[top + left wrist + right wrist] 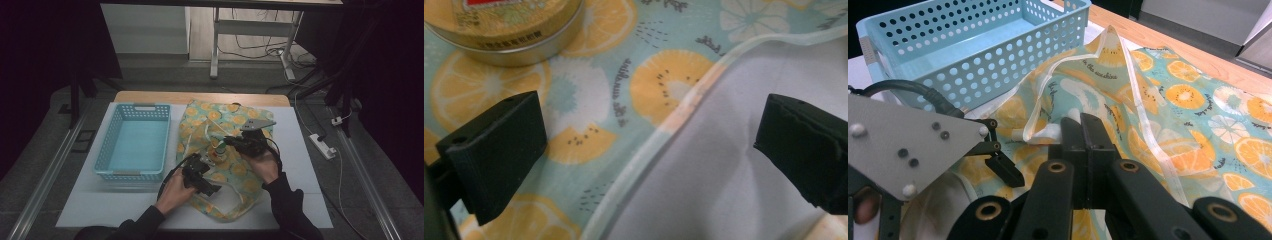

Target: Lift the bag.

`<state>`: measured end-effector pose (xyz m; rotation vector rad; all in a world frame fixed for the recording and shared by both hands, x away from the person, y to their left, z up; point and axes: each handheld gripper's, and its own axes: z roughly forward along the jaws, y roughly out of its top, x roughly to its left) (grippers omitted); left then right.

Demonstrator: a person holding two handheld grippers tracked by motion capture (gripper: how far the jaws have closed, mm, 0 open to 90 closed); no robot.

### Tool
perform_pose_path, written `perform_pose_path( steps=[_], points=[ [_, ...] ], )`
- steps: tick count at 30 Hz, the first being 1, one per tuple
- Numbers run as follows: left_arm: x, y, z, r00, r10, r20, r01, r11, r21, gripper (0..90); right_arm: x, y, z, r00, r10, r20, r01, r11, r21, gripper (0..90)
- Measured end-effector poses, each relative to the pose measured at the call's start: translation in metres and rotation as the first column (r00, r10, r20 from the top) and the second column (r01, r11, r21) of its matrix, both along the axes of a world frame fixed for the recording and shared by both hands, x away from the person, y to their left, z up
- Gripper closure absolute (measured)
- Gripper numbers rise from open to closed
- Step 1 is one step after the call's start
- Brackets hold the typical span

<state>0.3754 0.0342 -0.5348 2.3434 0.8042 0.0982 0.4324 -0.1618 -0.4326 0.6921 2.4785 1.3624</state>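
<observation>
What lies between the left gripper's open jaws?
In the left gripper view, the fruit-print bag's pale edge strip and its white lining lie between the left gripper's jaws.

From my seat I look down on the worktop (125,205), a wooden top with a white sheet spread over it. Beyond its far edge stands a white metal table frame (216,45) on grey floor (165,75), cables (260,50) tangled beneath it. To the worktop's right a white power strip (322,146) lies on the floor. The room around is dim, with black curtains on both sides.
</observation>
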Motion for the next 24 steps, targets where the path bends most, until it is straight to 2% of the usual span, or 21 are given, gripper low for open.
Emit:
perform_pose_path(
  steps=[1,2,5,9,15,24],
  points=[
    [0.001,0.0,0.0,1.0,0.004,0.005,-0.004,1.0,0.008,0.0,0.0,0.0,0.0,1.0,0.0,0.0,0.0,1.0,-0.001,90.0],
    [0.002,0.0,0.0,0.9999,-0.006,0.016,0.006,0.9992,0.04,0.1,0.0,0.0,0.0,1.0,-0.001,0.0,0.001,1.0,-0.001,90.0],
    [0.0,-0.003,-0.001,0.9987,-0.016,0.049,0.012,0.996,0.089,0.0,0.0,0.0,0.0,1.0,-0.001,-0.002,0.0,1.0,-0.001,90.0],
    [0.001,-0.002,0.001,0.9991,-0.01,0.04,0.007,0.9959,0.09,3.4,0.0,0.001,0.0,1.0,0.001,-0.001,-0.001,1.0,-0.002,90.0],
    [0.003,0.006,0.005,0.9985,0.025,0.049,-0.028,0.9969,0.073,27.0,0.0,0.001,0.0,1.0,0.001,0.0,-0.001,1.0,-0.005,90.0],
    [0.007,0.007,0.01,0.996,0.086,0.025,-0.088,0.9931,0.078,55.5,0.0,0.002,-0.002,1.0,0.002,-0.003,-0.002,0.9999,-0.01,90.0]
  ],
)
